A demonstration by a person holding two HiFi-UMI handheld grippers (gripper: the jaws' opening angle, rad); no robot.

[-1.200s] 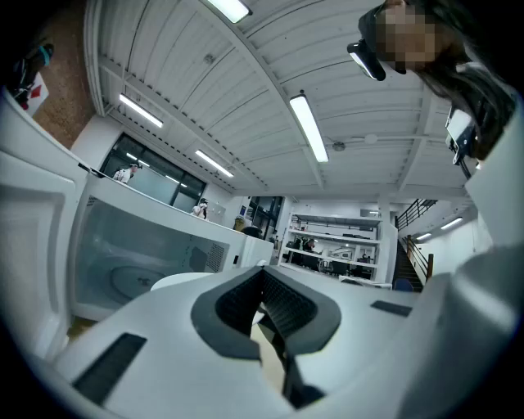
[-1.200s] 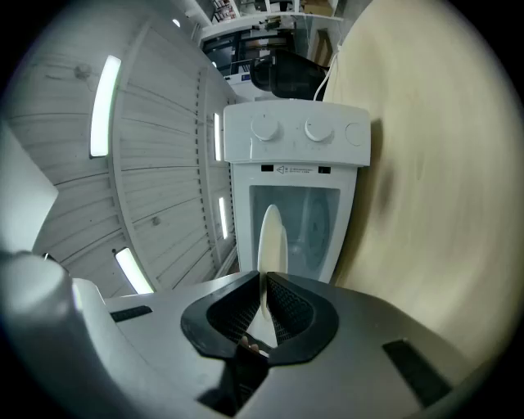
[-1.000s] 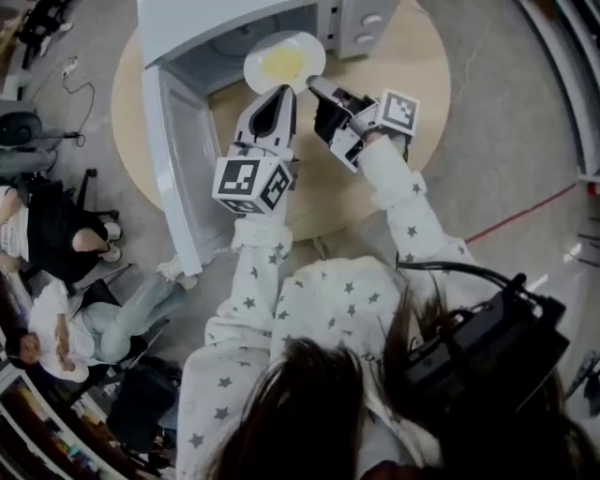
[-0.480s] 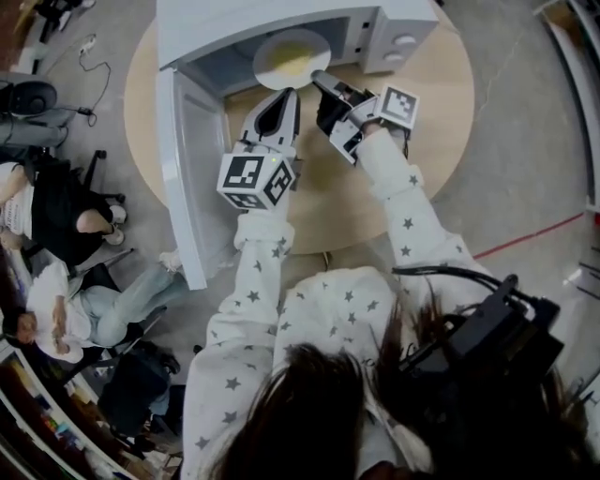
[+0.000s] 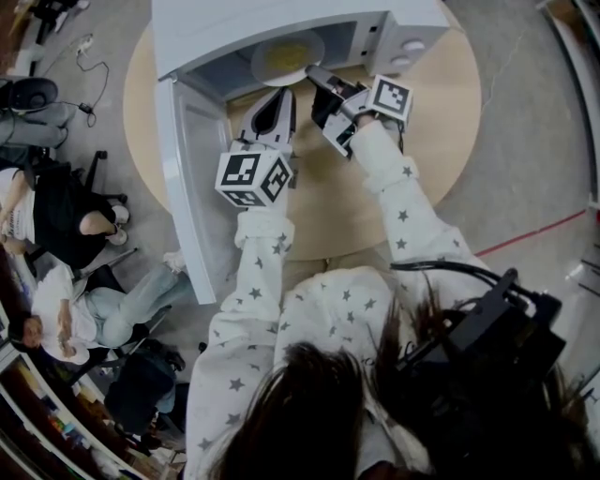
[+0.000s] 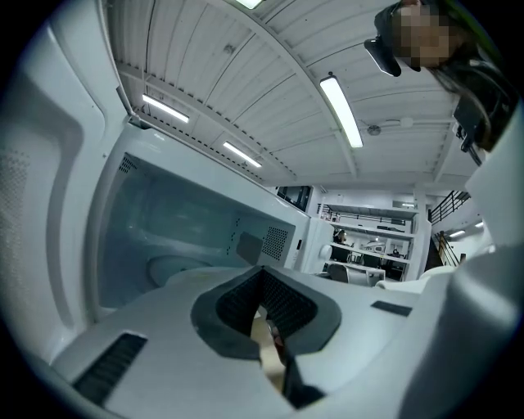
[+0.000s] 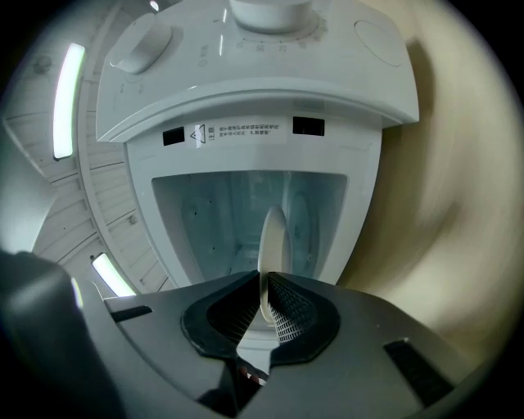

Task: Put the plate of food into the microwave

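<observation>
right gripper (image 5: 315, 77) pinches plate (image 5: 286, 56) rim — at microwave (image 5: 281, 21) mouth (door (image 5: 192, 178) open); left gripper (image 5: 280, 94) closed.

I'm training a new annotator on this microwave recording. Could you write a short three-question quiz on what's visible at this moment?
1. True or false: the door of the microwave is shut.
2. What is the right tool clamped on? A) the rim of the plate; B) a cup; C) nothing.
3. Fill in: the left tool has its jaws ____, with nothing between them.

Key: 1 false, the door stands open; 2 A; 3 together.
</observation>
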